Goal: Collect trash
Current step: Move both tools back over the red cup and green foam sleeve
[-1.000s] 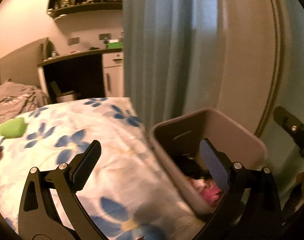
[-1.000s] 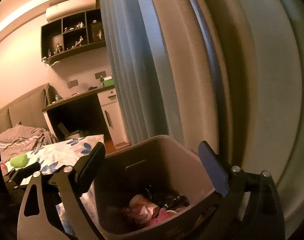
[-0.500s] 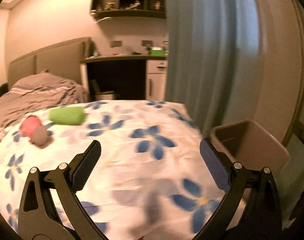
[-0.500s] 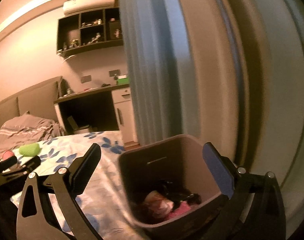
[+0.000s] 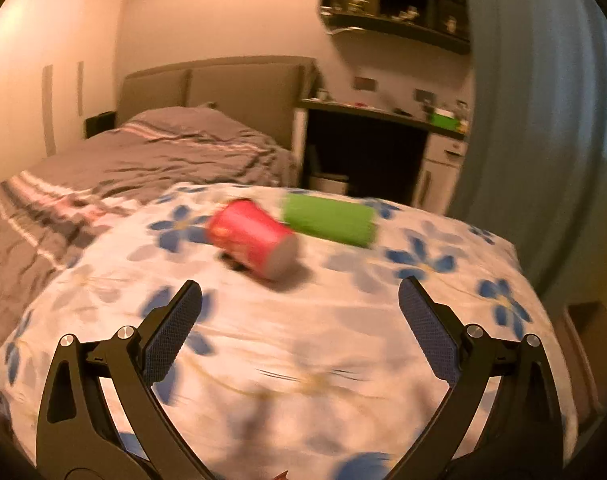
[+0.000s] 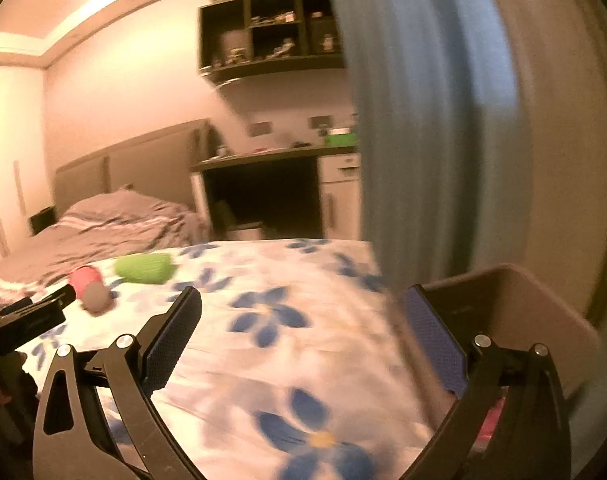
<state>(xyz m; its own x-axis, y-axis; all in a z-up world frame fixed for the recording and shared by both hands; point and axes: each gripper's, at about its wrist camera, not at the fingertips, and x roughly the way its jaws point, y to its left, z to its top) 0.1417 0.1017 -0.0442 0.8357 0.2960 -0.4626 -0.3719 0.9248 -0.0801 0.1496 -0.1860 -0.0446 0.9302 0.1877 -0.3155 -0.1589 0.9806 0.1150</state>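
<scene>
1. My left gripper [image 5: 299,312] is spread wide with nothing between its blue-padded fingers [image 5: 173,328], and it points across the white bedcover with blue flowers [image 5: 343,340].
2. The pink paper cup with a grey base [image 5: 251,238] lies on its side at about 12 o'clock from that gripper, near but not yet between the fingers. Its base faces me, towards 5 o'clock.
3. The green cylindrical cup [image 5: 329,220] lies just beside it at 1 o'clock, touching or nearly so; blur keeps me from telling which.
4. My right gripper [image 6: 303,320] is likewise open and empty, with the brown plastic trash bin [image 6: 543,308] at its 3 o'clock, off the bed's edge.
5. I judge the step to be reaching for the pink cup. To do it well I would come in low, straddle its tapered wall crosswise, and close gently so the paper does not crush.
6. The soft cover may let the cup roll; I would avoid nudging the green one.
</scene>
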